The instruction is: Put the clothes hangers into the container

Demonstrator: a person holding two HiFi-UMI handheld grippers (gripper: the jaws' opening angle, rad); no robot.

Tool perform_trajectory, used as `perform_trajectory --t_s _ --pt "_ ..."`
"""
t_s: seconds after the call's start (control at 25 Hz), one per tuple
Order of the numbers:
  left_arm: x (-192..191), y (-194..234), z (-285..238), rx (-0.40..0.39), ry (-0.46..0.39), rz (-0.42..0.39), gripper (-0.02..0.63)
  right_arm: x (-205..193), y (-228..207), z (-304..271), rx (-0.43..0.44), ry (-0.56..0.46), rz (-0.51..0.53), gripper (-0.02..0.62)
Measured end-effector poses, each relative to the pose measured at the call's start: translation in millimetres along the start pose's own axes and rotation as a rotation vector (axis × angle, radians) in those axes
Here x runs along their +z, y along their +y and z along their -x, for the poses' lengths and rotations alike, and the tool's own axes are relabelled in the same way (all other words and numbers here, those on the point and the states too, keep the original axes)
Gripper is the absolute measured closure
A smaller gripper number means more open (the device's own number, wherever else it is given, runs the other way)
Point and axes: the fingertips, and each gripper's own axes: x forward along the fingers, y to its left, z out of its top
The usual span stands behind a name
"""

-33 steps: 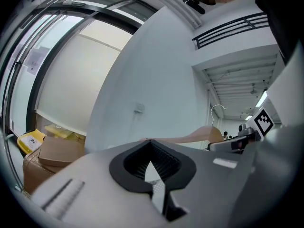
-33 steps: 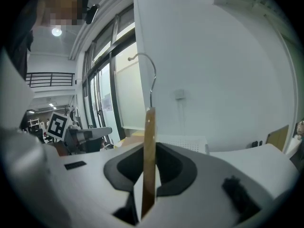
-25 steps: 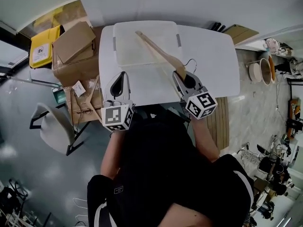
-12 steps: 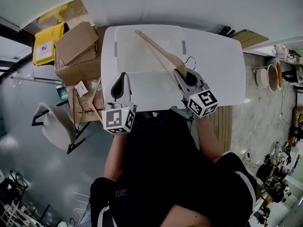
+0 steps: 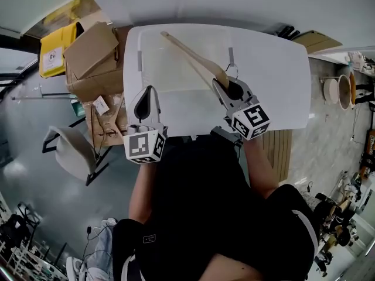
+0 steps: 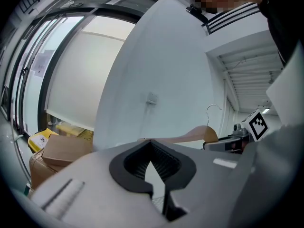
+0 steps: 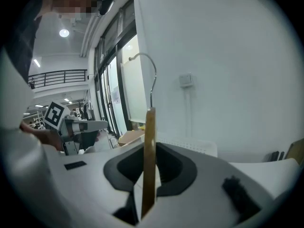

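Note:
A wooden clothes hanger [image 5: 193,57] with a metal hook [image 5: 234,69] slants over a clear plastic container [image 5: 140,57] at the back left of the white table [image 5: 275,81]. My right gripper [image 5: 220,86] is shut on the hanger near its hook end. In the right gripper view the hanger [image 7: 149,165] stands edge-on between the jaws [image 7: 149,151], hook [image 7: 153,75] upward. My left gripper [image 5: 146,93] hovers over the table's front left, just before the container, shut with nothing in it [image 6: 152,144]. From the left gripper view the hanger [image 6: 190,136] shows off to the right.
Cardboard boxes [image 5: 88,51] and a yellow bag [image 5: 55,48] crowd the floor left of the table. A grey chair [image 5: 70,154] stands front left. A slatted wooden board [image 5: 275,151] lies by the table's front right corner.
Both grippers have moved forward over the table toward the container. The hanger's far end has travelled farther across the container with the right gripper.

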Motion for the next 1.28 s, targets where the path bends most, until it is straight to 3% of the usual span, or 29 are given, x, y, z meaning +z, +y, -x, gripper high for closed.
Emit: perform_trajectory --t_s 1.28 --pt "-22.7 15.3 -58.0 0.029 0.061 0.024 0.603 -14.4 -14.3 -82.0 0.132 0.172 0.141 0.537"
